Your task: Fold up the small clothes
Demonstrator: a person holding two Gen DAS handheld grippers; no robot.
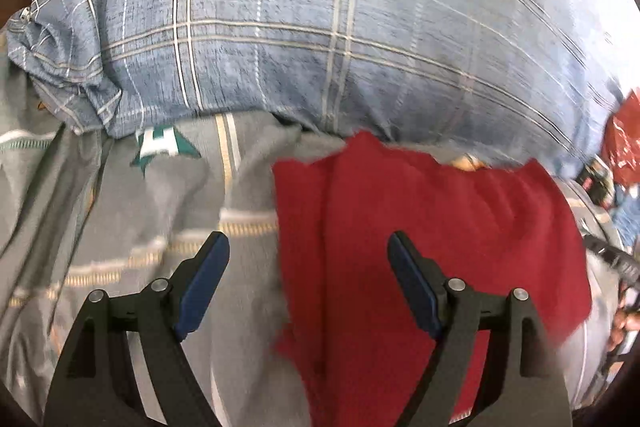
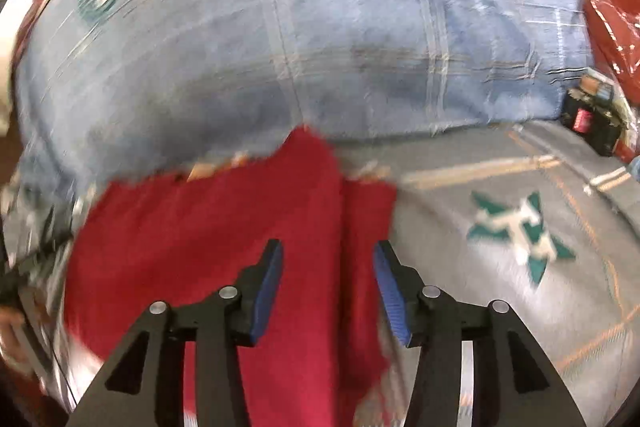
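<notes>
A small red garment [image 1: 424, 239] lies flat on the grey bedsheet [image 1: 152, 227], a lengthwise fold running down its left part. My left gripper [image 1: 308, 247] hangs open above the garment's left edge, with nothing between its blue pads. In the right wrist view the same red garment [image 2: 224, 227] fills the lower left, with a fold ridge near its right edge. My right gripper [image 2: 328, 253] stands open over that ridge; its blue pads do not press on the cloth. Both views are motion-blurred.
A big blue plaid pillow [image 1: 320, 27] lies just behind the garment; the same pillow [image 2: 280, 47] fills the top of the right wrist view. A black box [image 2: 592, 123] and a red plastic bag [image 2: 608, 7] sit at the far right. A green star print [image 2: 520, 231] marks the sheet.
</notes>
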